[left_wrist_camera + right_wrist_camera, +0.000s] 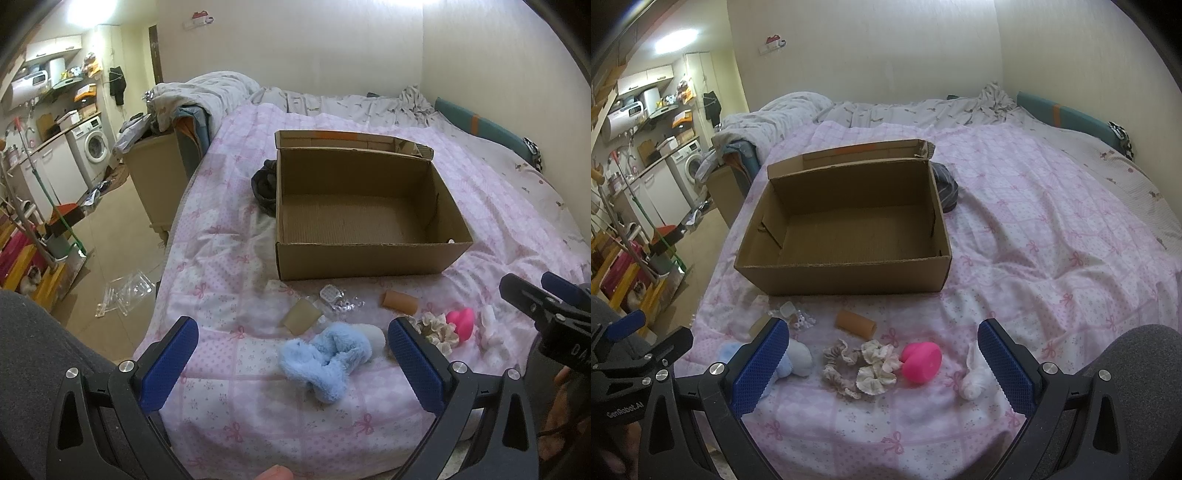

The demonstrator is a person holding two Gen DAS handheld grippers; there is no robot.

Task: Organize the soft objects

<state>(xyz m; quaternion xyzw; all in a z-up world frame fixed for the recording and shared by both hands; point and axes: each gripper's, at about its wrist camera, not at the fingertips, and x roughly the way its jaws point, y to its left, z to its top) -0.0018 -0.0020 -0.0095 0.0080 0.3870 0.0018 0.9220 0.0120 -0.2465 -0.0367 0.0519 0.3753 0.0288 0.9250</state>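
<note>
1. Left gripper [293, 345] hangs above the near edge of the bed [498, 206], fingers spread wide and holding nothing.
2. Right gripper [884, 345] is likewise spread wide and empty, hovering over the same near edge.
3. Directly between the left fingers lies a fluffy blue sock [323, 363], with a white soft ball [373, 338] touching it at 1 o'clock.
4. Between the right fingers sit a beige scrunchie [837, 367], a cream scrunchie [877, 369] touching it at 3 o'clock, and a pink heart-shaped toy [921, 362] just beside that.
5. Beside the right finger's inner edge lies a white knotted cloth bundle [971, 378].
6. At 12 o'clock from the scrunchies lies an orange-brown cylinder [856, 325], with small clear packets [798, 317] at its 9 o'clock.
7. Farther along 12 o'clock, an open cardboard box [846, 273] stands on the pink quilt, nothing inside, its lid flap up at the far side.
8. Dark folded cloth [945, 188] rests against the box's far right corner in the right wrist view.
</note>
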